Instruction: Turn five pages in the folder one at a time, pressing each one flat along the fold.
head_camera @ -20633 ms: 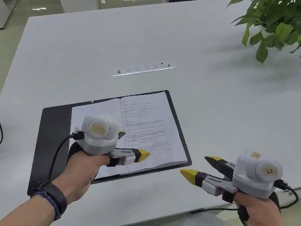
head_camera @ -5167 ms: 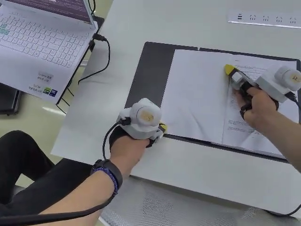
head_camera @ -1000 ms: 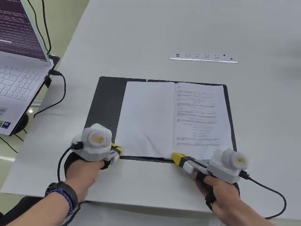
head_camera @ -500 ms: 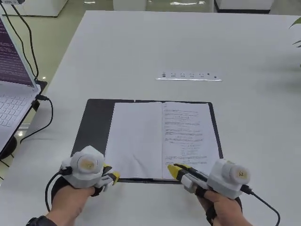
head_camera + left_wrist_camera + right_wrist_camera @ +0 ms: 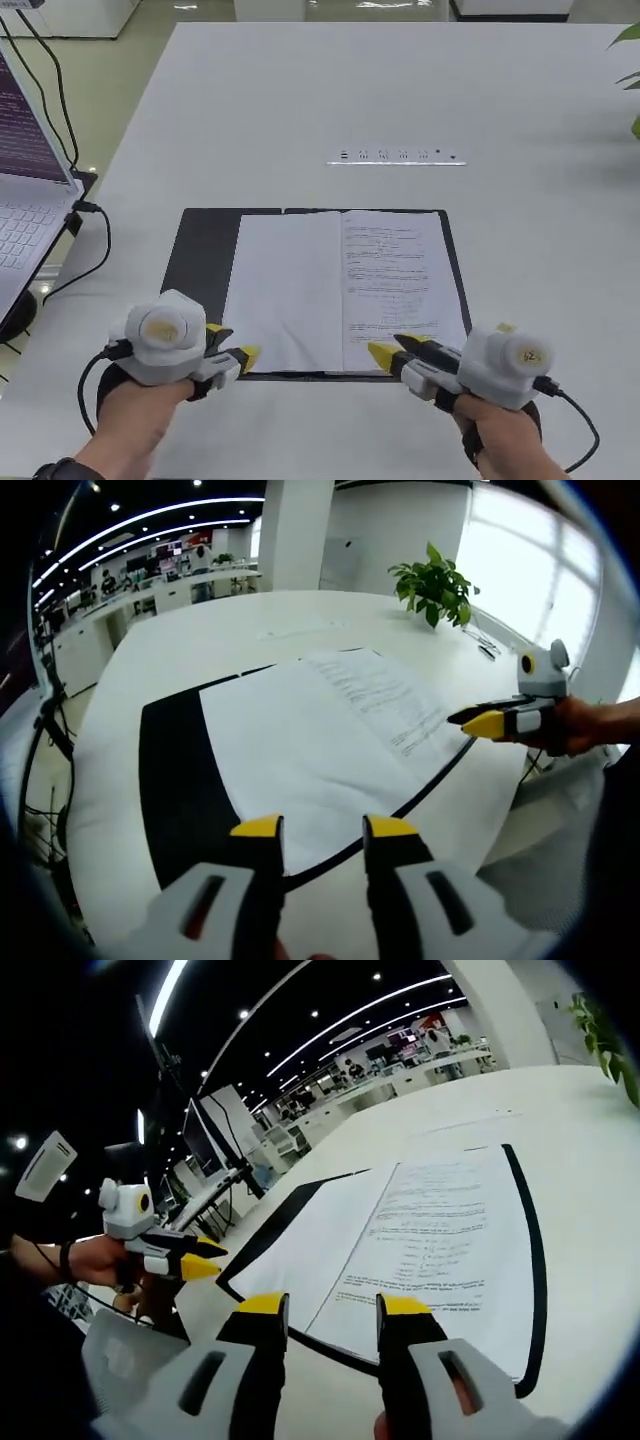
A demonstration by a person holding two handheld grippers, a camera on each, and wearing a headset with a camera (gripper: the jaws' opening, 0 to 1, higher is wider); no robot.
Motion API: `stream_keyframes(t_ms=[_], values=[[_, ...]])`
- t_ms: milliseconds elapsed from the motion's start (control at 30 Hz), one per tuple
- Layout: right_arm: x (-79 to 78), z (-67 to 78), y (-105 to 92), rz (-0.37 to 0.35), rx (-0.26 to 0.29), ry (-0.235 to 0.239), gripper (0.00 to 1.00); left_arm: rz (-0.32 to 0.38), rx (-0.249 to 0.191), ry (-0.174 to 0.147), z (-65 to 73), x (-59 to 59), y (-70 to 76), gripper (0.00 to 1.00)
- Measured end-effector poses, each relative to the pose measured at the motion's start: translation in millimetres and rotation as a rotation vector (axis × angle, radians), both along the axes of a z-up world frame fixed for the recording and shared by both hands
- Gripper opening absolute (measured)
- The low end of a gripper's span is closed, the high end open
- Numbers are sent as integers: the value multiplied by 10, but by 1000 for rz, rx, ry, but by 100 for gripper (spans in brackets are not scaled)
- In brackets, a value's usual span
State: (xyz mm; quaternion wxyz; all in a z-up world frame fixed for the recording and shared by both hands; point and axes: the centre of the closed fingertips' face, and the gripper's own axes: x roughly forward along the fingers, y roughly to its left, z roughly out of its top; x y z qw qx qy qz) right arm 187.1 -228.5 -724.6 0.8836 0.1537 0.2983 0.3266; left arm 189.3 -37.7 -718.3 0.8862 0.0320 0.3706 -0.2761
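- Folder (image 5: pixel 200 262) lies open & flat on the white desk (image 5: pixel 300 90), black cover facing down, near the desk's front edge.
- Blank pg (image 5: pixel 285 290) on the left, printed pg (image 5: pixel 400 275) on the right. Both lie flat and meet at the fold down the middle.
- Black cover shows as a wide strip left of the blank pg and as a thin border on the other sides.
- L gripper (image 5: pixel 232 342) is held low at the folder's near-left corner, just beside the near edge. Jaws are apart w/ nothing between them. In its own view (image 5: pixel 323 827) the tips frame the folder's edge.
- R gripper (image 5: pixel 392 347) is at the near edge of the printed pg w/ tips pointing left. Jaws are also spread and holding nothing (image 5: pixel 333 1305). Tips look to sit just over the pg's bottom edge; can't tell if they touch.
- Each gripper shows in the other's view: R gripper (image 5: pixel 480 720), L gripper (image 5: pixel 205 1258).
- Socket strip (image 5: pixel 395 156) is set in the desk beyond the folder, well apart from it.
- Laptop (image 5: pixel 20 200) is at far left w/ a black cable (image 5: pixel 95 250) running from it.
- Plant (image 5: pixel 435 580) stands at the desk's far side.
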Motion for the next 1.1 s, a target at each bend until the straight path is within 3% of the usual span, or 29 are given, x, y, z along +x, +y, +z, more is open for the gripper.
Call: stream_keyframes(t_ms=[467,600,900,1100], values=[[-39,158,-459,-53,-36,-51,42,57,-5,-71,325,-18,210,38],[-76,154,-570,-69,-34,-43,47,90,-64,-86,420,-38,254,47],[-240,165,-756,-76,-48,-39,55,142,-66,-102,497,-192,438,59],[-318,188,-821,-83,-44,-35,60,203,-116,-108,497,-307,537,68]])
